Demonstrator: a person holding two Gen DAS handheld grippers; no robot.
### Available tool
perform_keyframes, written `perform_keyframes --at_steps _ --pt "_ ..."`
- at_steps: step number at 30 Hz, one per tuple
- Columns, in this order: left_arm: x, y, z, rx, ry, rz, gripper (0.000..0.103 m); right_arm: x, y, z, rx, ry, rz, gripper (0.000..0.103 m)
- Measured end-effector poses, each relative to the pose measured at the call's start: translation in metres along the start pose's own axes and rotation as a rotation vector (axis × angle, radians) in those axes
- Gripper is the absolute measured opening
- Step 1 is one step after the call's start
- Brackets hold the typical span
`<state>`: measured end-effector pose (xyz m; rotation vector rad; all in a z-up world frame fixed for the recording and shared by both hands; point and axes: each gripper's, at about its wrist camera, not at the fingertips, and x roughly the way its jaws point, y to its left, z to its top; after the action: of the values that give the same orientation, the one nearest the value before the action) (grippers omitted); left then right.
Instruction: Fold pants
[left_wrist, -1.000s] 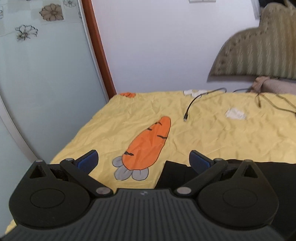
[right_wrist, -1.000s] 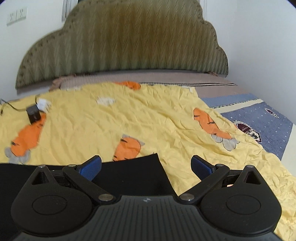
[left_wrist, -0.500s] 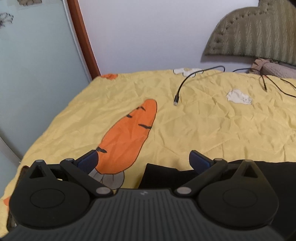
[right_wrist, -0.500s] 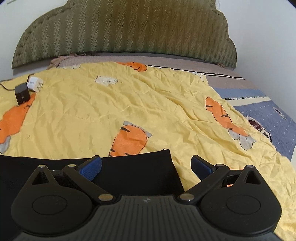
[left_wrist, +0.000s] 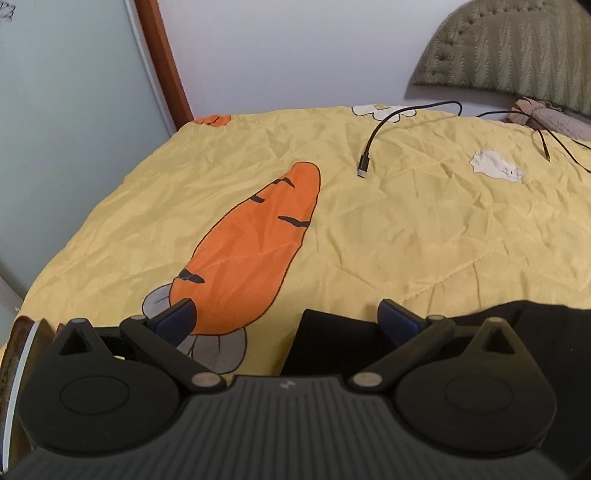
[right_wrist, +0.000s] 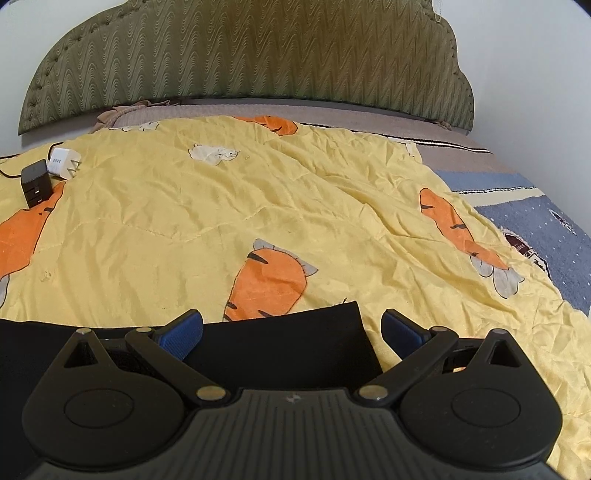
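The pants are plain black, matte, with no print or stitching that can be made out, and they lie flat on the yellow carrot-print quilt that covers the bed. In the left wrist view one squared corner of the cloth shows just right of the big orange carrot, its edge straight and crisp, while further right the upper edge rises in a soft hump. In the right wrist view the pants run as a dark band across the near quilt, ending in another clean corner just below a smaller carrot.

The left tool is spread wide with its blue pads apart, nothing between them; the corner of the pants sits in the gap beneath. The right tool is likewise wide open and empty, straddling the far corner of the cloth.

Beyond the pants on the quilt lie a black cable, a black box and a white charger, all well apart from the cloth, near the green headboard.
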<state>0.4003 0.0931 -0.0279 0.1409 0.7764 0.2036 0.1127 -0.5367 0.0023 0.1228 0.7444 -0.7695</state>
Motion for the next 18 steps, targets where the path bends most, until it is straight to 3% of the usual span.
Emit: perform_keyframes --at_steps 18 --pt "0.010 -0.007 -0.004 0.021 -0.010 0.005 0.103 0.013 -0.004 0.001 0.006 0.006 -0.011 0.103"
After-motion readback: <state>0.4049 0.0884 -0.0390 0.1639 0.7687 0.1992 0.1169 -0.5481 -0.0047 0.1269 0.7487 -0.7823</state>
